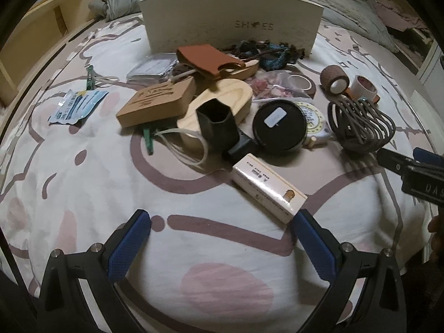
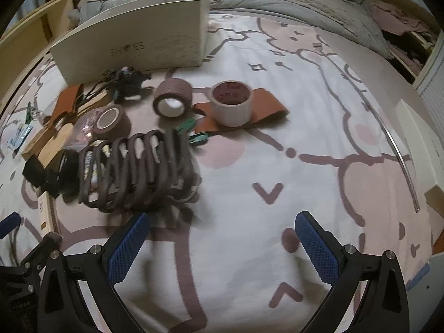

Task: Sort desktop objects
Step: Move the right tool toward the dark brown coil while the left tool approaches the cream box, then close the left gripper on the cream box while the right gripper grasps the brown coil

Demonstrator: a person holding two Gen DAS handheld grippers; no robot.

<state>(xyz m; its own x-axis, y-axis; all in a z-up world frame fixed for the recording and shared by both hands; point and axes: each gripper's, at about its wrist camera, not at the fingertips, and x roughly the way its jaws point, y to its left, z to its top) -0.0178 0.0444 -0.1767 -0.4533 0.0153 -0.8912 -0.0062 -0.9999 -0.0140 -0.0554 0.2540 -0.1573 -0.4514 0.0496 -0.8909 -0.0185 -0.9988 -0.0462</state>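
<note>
Open right tool (image 2: 222, 242) hovers beside coiled cable (image 2: 136, 172).

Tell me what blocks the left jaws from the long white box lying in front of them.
Nothing visible. The white box lies on bare bedsheet, its near end by the open left gripper; the clutter sits behind it.
</note>
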